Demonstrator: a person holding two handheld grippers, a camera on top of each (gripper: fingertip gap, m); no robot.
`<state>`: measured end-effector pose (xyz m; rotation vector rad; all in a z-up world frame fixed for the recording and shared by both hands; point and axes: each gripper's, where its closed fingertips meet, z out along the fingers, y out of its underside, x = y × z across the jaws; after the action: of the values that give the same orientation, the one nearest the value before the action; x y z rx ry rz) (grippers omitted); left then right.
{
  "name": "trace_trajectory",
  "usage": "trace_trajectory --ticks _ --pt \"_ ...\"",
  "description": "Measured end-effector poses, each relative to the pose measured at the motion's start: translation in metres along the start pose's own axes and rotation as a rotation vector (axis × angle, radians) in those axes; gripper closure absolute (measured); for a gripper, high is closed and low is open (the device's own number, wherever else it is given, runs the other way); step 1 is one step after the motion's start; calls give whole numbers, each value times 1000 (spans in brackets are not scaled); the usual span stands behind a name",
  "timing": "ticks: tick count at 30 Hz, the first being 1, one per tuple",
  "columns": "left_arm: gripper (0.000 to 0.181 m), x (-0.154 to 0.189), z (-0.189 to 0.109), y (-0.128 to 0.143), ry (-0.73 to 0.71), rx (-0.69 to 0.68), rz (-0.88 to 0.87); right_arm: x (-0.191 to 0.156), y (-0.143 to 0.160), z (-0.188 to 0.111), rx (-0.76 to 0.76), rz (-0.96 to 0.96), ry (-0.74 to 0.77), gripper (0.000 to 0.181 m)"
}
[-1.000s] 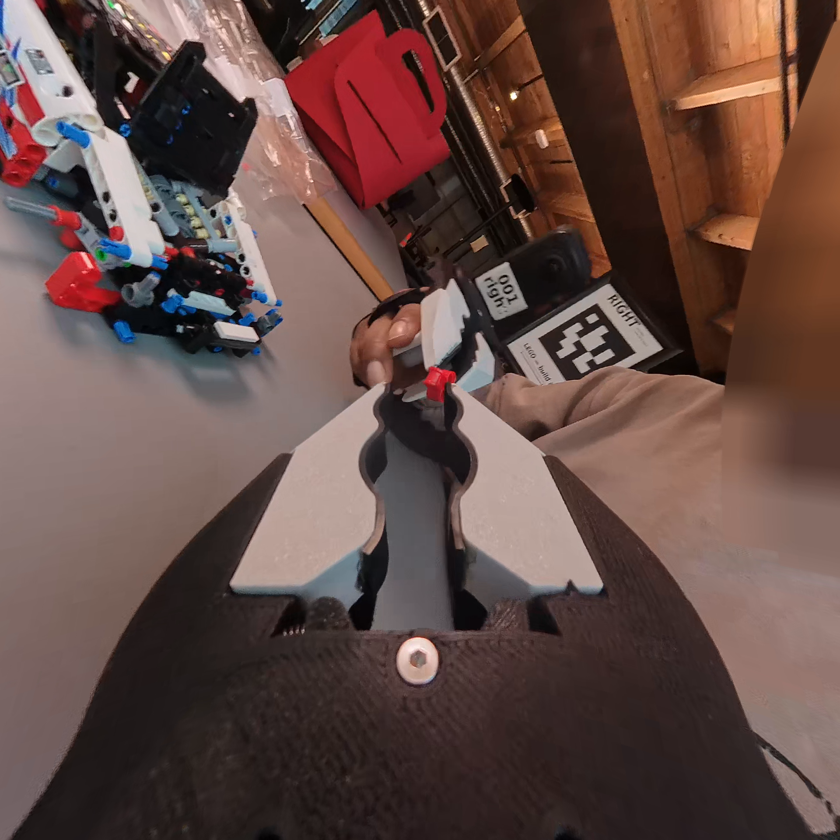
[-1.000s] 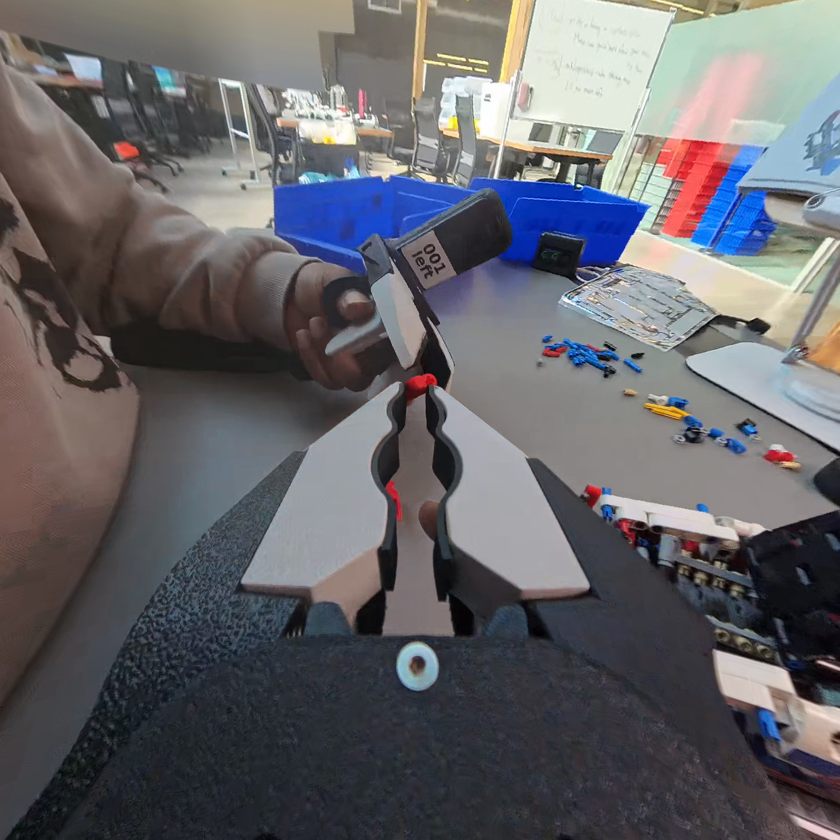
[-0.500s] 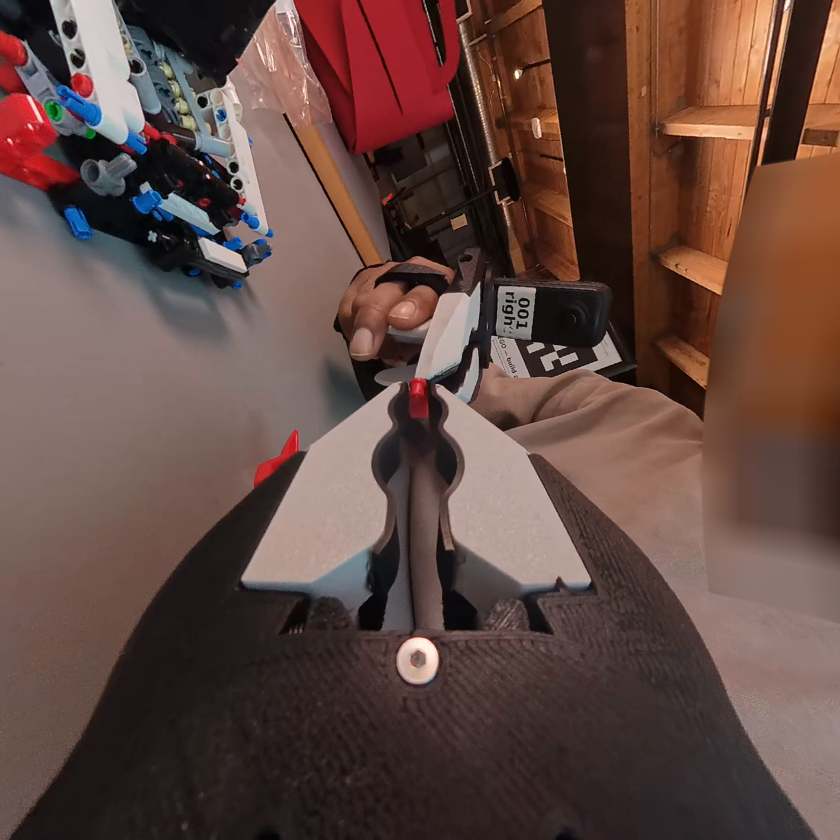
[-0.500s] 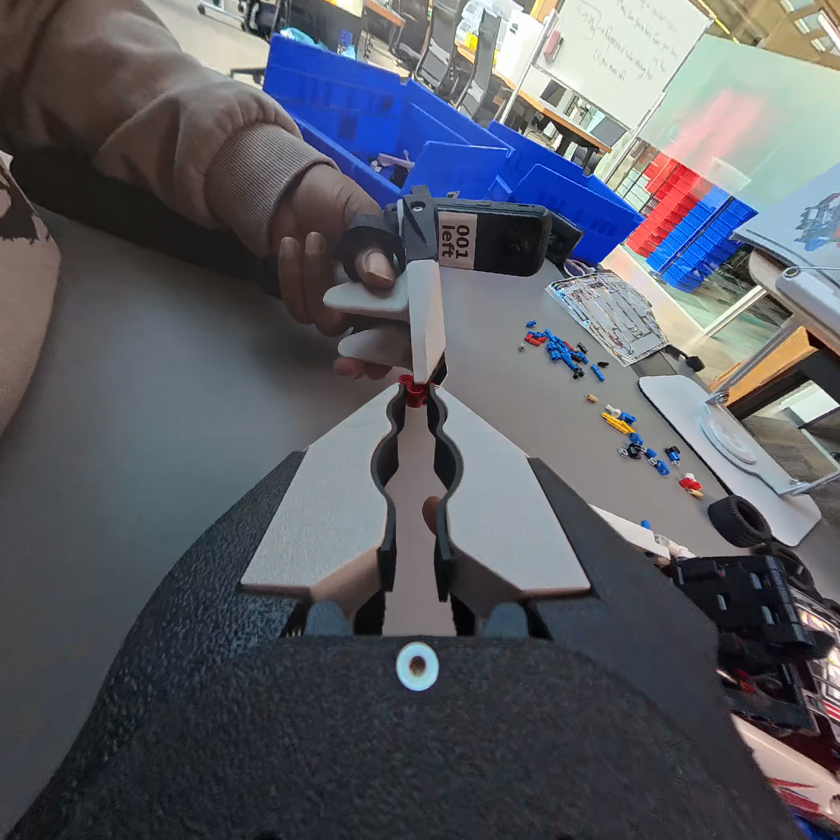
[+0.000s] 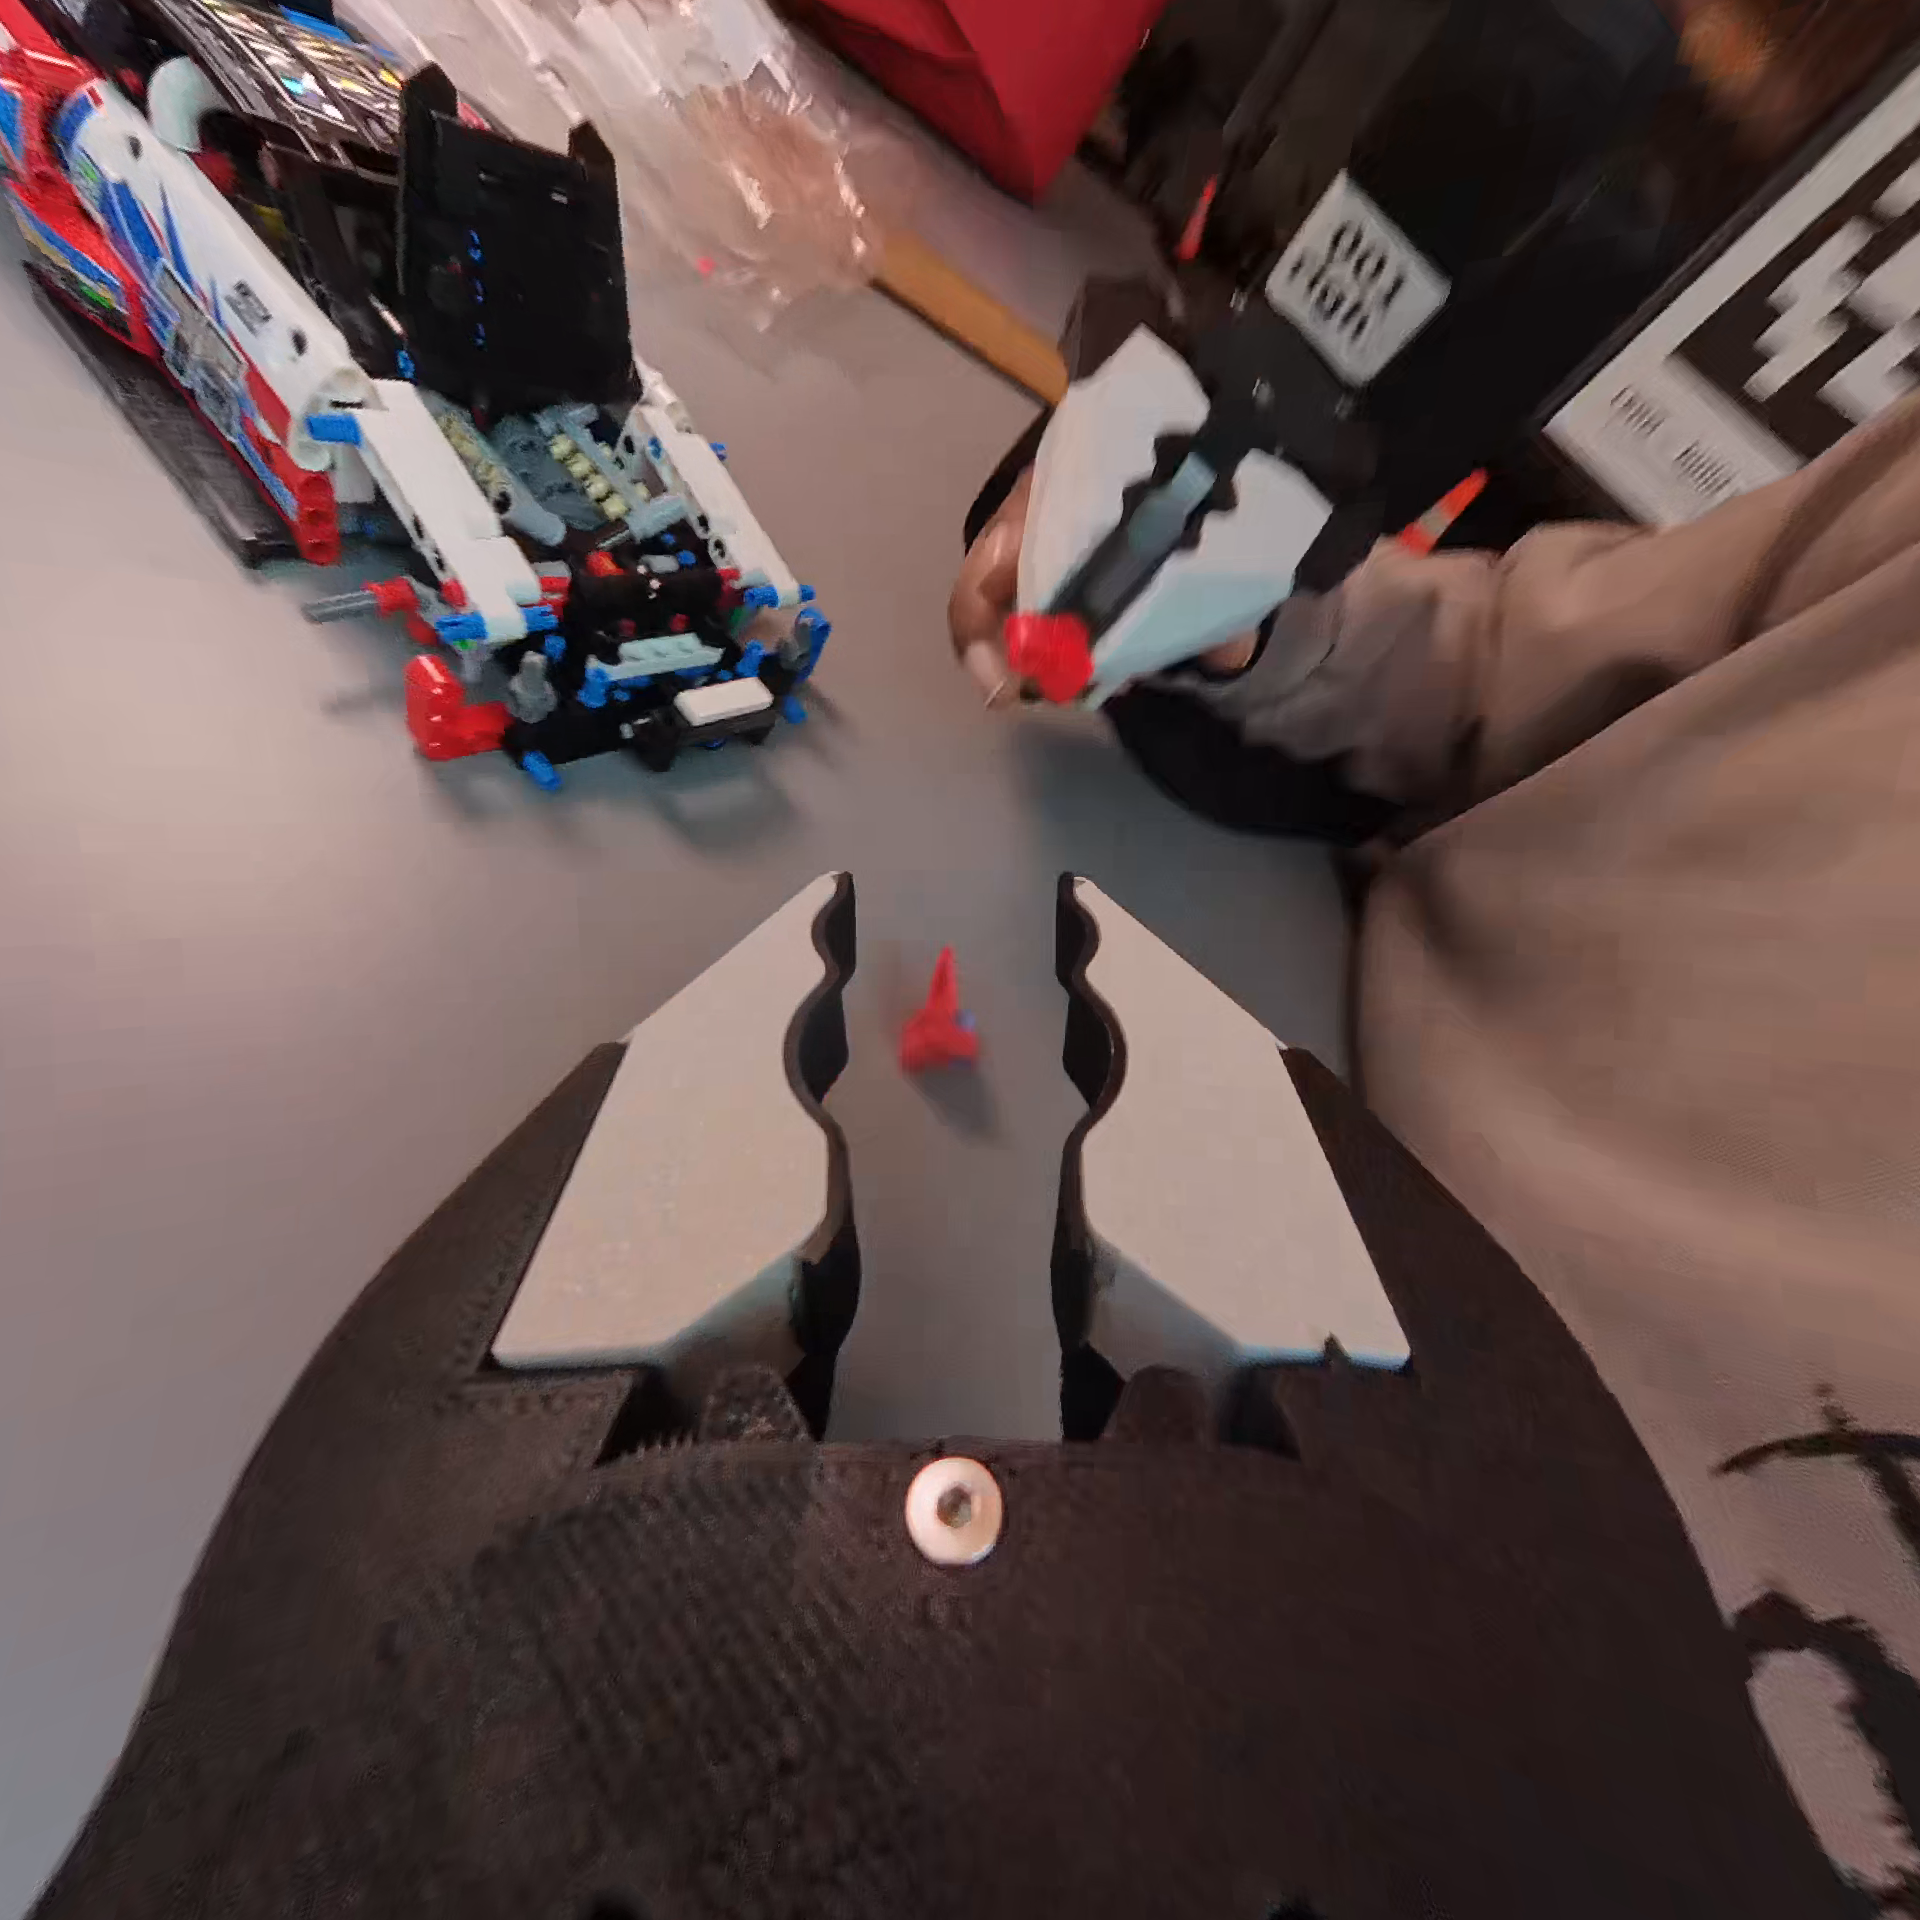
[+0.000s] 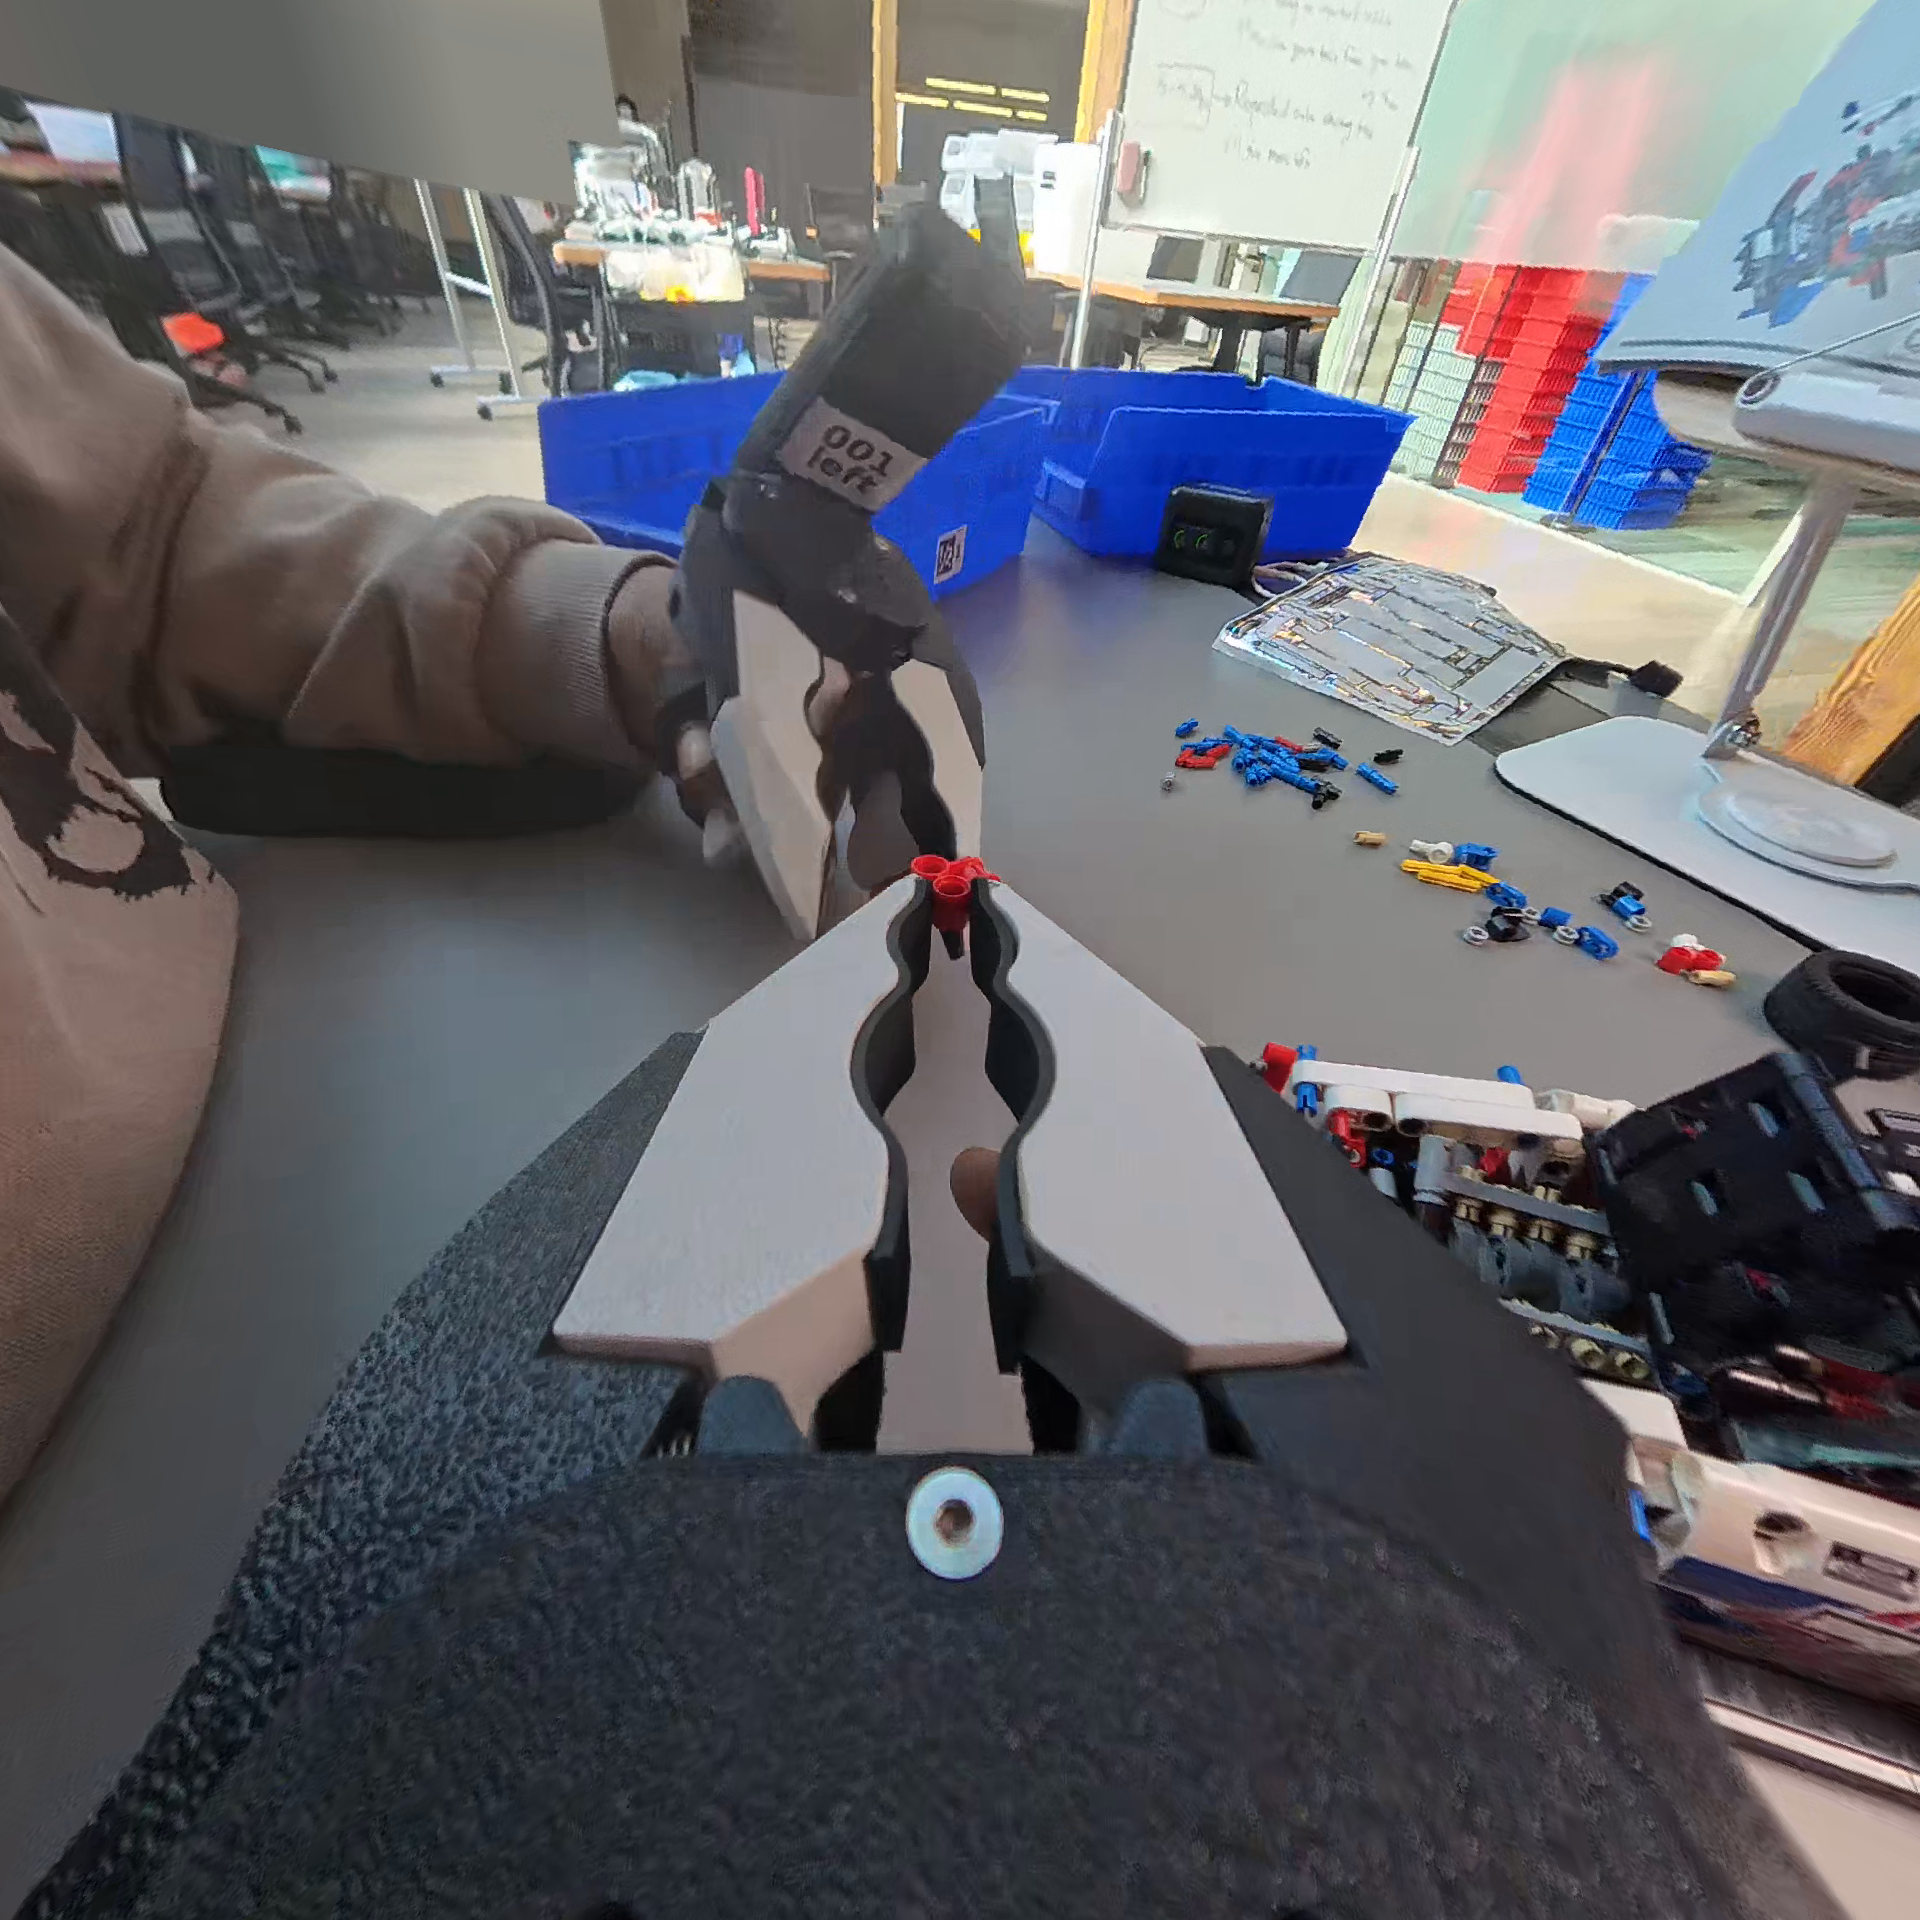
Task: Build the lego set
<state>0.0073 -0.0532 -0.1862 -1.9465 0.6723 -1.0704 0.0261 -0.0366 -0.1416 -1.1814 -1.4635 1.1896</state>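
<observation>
- Red connector piece (image 6: 948, 885): small, with round holes, pinched at the very tips of the right tongs (image 6: 948, 902), held up off the bench. Probably carried this way so its open ends stay free for mating.
- Right tongs: pressed together on the connector; also seen in the left wrist view (image 5: 1049, 665), blurred.
- Red pointed piece (image 5: 938, 1016): lies loose on the bench, seen through the gap of the left tongs but not touched by them. Likely the next thing to be picked up.
- Left tongs (image 5: 954, 899): spread wide, holding nothing, hovering above the pointed piece; in the right wrist view (image 6: 862, 831) they stand just beyond the connector.
- Part-built model (image 5: 582, 582): white, red, black and blue vehicle frame, resting on the bench well apart from both tongs; its near end shows in the right wrist view (image 6: 1558, 1174).
- Loose parts (image 6: 1278, 758): scatter of blue, yellow, red and black pins, near a black tyre (image 6: 1849, 1006).
- Bench (image 5: 260, 987): plain grey, matte, flat.
- Also on bench: silvery sheet (image 6: 1392, 649), blue bins (image 6: 1216, 457), crumpled clear plastic bags (image 5: 748, 177).
- Room: open workshop with office chairs, other desks, a whiteboard (image 6: 1268, 114), stacked red and blue drawers, and a red bag (image 5: 977, 73) at the bench's far edge.
</observation>
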Motion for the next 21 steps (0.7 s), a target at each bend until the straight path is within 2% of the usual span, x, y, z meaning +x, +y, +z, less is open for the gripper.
trace_trajectory --ticks 3,10,15,21 --pt "133 -14 -2 30 -93 -187 191 16 -4 -10 42 88 24 177" --pt "134 -1 12 53 -78 -318 394 34 -2 -22 51 152 64 177" --pt "141 -3 15 59 -116 -355 454 33 0 -21 43 162 59 177" --pt "144 -4 18 57 -143 -350 445 22 -1 -20 38 161 -4 177"
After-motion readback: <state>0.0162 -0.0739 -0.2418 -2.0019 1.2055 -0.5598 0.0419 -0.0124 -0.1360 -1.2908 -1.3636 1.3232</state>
